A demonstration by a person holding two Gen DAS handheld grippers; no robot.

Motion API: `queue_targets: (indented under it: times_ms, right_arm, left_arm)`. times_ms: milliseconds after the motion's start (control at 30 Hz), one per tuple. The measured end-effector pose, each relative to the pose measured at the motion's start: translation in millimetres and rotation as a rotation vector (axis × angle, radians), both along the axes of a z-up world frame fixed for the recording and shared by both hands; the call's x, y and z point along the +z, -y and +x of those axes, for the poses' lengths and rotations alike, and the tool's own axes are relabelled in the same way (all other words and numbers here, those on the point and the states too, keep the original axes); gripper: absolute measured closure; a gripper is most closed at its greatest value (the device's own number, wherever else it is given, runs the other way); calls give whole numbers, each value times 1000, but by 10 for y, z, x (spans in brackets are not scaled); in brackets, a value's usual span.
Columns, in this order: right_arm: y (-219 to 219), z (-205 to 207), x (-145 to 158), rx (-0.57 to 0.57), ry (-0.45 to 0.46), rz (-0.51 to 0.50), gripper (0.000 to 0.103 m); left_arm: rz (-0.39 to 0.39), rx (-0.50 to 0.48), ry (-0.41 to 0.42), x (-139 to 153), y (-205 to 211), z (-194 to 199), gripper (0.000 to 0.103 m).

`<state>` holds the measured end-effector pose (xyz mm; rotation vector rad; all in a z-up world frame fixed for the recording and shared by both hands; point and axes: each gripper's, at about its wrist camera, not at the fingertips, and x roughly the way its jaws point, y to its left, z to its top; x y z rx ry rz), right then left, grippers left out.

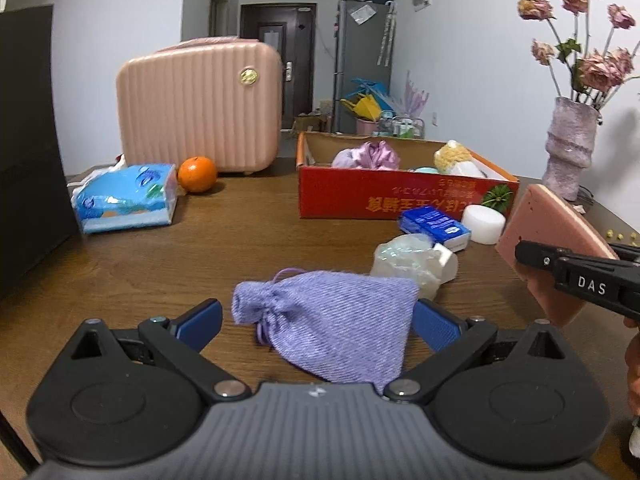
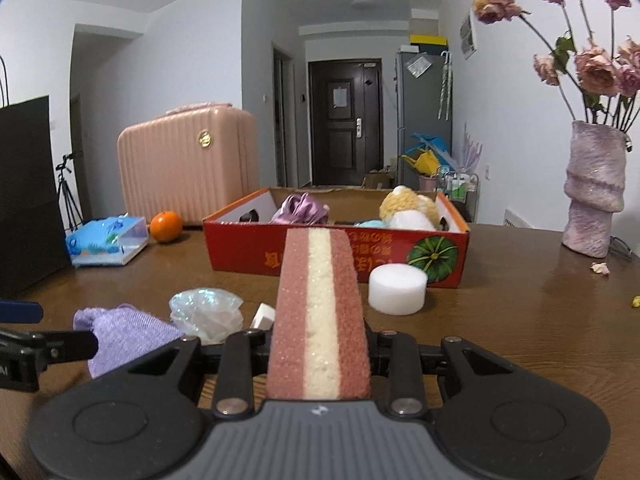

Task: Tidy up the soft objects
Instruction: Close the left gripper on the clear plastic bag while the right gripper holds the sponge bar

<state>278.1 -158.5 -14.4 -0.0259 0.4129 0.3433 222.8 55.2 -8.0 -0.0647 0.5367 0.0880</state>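
Sponge (image 2: 320, 312), a pink block with a cream stripe, is clamped between the closed jaws of the right gripper (image 2: 320, 344) and held clear of the wooden table (image 2: 520, 300), pointing toward the red cardboard box (image 2: 336, 256) a short way ahead. By the look of it, the step in hand is carrying the sponge to the box; the next move calls for lifting it over the near wall and letting go inside, beside the plush toy (image 2: 408, 208) and the purple satin cloth (image 2: 298, 208) already there. A white foam cylinder (image 2: 397, 290) stands just before the box, slightly right of the path, so the carry should pass above it. The left gripper (image 1: 316, 322) waits with jaws spread wide around a lilac drawstring pouch (image 1: 328, 320) lying on the table, its pads not pressing the fabric. Near the pouch sit a crumpled clear plastic bag (image 1: 408, 262) and a blue tissue packet (image 1: 434, 226); farther off are a larger tissue pack (image 1: 126, 198), an orange (image 1: 197, 174), a pink case (image 1: 200, 106) and a vase (image 2: 594, 188) of dried roses.
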Motion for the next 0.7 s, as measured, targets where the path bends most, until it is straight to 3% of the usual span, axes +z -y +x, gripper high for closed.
queue_targets:
  times_ms: [300,700]
  right_arm:
    - [127,-1,53,-35,18,32,73]
    - [250,54,47,-82,17,56,73]
  left_arm:
    - [90,-96,13,194,270,152,0]
    - [88,-150,-32,137,585,716,0]
